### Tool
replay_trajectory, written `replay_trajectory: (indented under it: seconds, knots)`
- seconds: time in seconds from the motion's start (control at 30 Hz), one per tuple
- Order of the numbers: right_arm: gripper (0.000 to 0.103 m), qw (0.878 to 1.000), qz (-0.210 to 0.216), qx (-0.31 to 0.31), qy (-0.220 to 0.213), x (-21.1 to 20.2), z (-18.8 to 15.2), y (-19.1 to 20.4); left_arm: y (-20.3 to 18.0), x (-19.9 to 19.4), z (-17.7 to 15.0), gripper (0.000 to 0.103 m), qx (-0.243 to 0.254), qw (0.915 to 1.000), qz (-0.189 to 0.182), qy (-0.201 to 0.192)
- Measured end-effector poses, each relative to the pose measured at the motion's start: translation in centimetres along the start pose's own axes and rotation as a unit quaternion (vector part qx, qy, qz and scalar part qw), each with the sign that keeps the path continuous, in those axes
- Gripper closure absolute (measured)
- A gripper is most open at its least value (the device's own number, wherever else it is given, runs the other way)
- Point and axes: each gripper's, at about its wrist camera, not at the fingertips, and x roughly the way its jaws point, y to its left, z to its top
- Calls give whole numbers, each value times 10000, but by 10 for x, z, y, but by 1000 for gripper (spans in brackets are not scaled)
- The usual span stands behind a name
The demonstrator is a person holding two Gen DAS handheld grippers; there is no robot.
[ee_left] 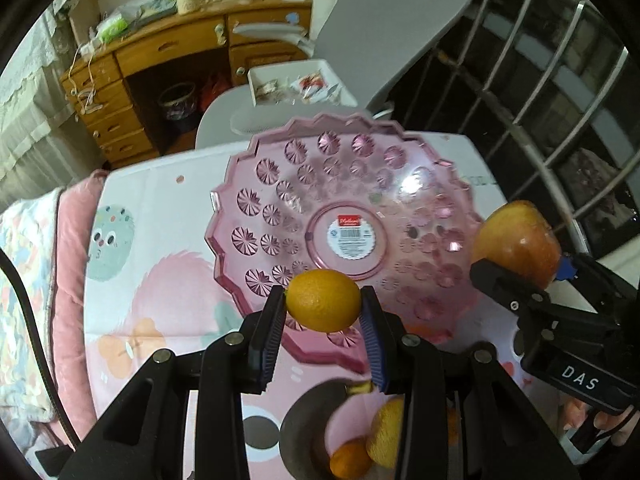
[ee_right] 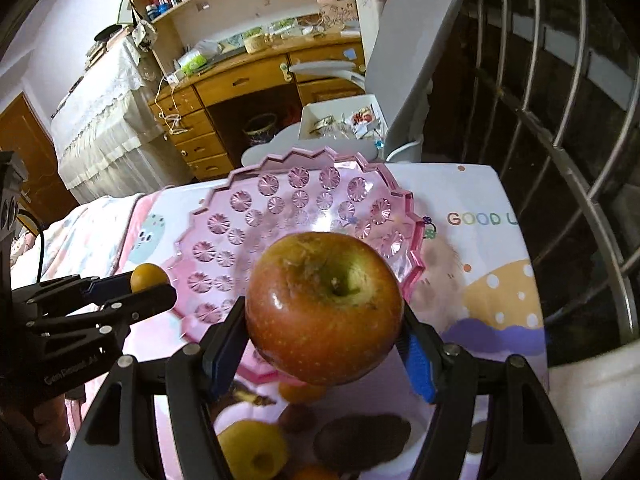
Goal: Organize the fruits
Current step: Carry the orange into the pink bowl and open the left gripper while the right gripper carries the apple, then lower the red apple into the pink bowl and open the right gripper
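Observation:
My left gripper (ee_left: 324,302) is shut on a small yellow-orange citrus fruit (ee_left: 323,300), held over the near rim of a pink cut-pattern plastic plate (ee_left: 280,184). The right gripper (ee_left: 524,276) enters that view from the right, carrying a red-yellow apple (ee_left: 516,240) beside the plate's right edge. In the right wrist view my right gripper (ee_right: 324,312) is shut on the apple (ee_right: 324,308), stem dimple up, above the plate's (ee_right: 280,200) near right side. The left gripper (ee_right: 148,284) with the citrus (ee_right: 149,276) shows at the left.
A dark bowl (ee_left: 304,432) with more fruit, a yellow one (ee_right: 254,448) and an orange one (ee_left: 350,460), sits below the grippers. The plate rests on a cartoon-print cloth (ee_right: 472,248). A grey chair (ee_left: 384,32), wooden desk (ee_left: 160,52) and metal window bars (ee_right: 560,120) stand beyond.

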Motion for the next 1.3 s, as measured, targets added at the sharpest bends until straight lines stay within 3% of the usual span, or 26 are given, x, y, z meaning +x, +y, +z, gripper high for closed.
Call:
replay_trajectory:
  seconds: [0.3,0.6,0.9,1.07,1.3]
  knots:
    - [34,9986,32,-221,487,48,10,-7,3,49,8,67,-243,9990,30,369]
    - [34,9954,-11,-436,859,70,10,0,7,63,8,67,-280,9981,66,552]
    - [33,9927,-41,-550,1077,82,6,9,13,54,8,62,-348,9980,99,511]
    - [33,9913,-102,-558,1185,87,4,8,22,38,1,56,-584,9973,89,439]
    - [33,9886,-201,-747,1293,90,-2,17,42,16,-19,56,-979,9943,41,412]
